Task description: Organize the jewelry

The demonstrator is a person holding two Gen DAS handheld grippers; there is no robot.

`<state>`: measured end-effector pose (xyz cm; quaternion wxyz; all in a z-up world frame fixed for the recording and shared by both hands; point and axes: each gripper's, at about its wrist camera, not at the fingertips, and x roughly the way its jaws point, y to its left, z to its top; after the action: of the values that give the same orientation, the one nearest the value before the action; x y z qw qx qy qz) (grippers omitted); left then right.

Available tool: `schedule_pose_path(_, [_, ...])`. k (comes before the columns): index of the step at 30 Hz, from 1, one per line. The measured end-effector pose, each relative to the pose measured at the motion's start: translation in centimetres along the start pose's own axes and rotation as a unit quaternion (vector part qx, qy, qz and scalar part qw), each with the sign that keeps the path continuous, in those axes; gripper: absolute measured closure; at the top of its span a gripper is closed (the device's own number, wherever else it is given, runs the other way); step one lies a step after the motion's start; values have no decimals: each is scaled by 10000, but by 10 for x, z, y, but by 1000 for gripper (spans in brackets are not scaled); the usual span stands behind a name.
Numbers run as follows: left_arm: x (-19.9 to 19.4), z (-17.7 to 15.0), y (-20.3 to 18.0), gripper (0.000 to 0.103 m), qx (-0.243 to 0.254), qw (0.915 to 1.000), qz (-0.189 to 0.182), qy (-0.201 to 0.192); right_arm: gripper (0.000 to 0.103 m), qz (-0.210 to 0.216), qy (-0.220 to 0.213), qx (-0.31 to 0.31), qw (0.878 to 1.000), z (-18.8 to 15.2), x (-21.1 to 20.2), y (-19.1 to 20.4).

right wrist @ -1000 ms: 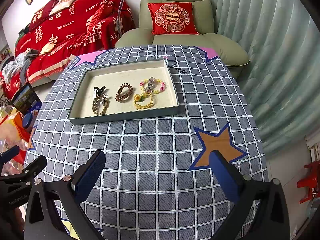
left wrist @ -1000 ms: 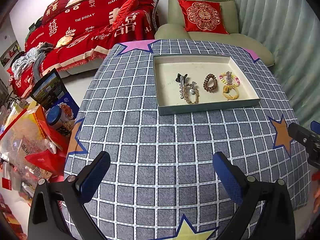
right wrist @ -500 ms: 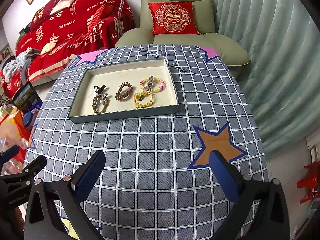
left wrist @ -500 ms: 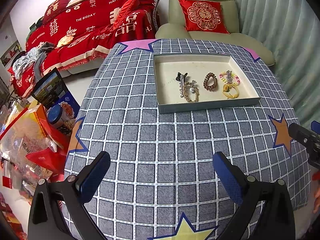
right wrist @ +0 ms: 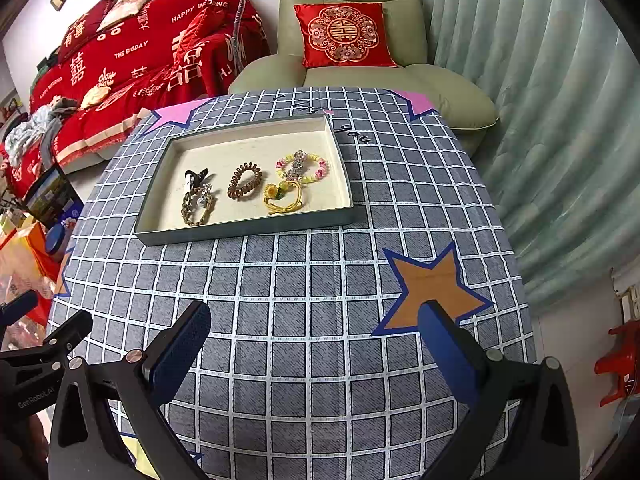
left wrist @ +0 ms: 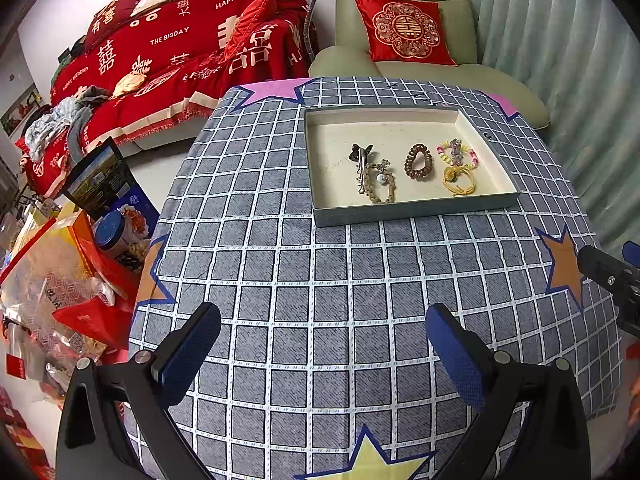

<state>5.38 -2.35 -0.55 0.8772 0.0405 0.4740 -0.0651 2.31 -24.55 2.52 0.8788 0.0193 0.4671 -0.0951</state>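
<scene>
Both jaws stand wide apart and hold nothing: the left gripper (left wrist: pixel 322 334) and the right gripper (right wrist: pixel 314 332) hover over the near part of the table, their flat blue pads (right wrist: pixel 182 342) finely textured. Below them lies a grey woven cloth (right wrist: pixel 304 288) with white grid lines and coloured stars. Further away sits a shallow rectangular tray (right wrist: pixel 244 230) with a cream lining. Inside it, in a row, lie a dark hair clip (right wrist: pixel 195 177), a chain bracelet (right wrist: pixel 197 209), a brown spiral tie (right wrist: pixel 244 181), a yellow cord tie (right wrist: pixel 285 199) and a pastel bead bracelet (right wrist: pixel 303 166).
</scene>
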Motion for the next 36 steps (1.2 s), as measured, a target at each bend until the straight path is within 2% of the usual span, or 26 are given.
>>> schedule_pose_path(36, [7, 3, -1, 0, 50, 9999, -56, 111, 0, 10, 80, -18, 10000, 1, 4, -4])
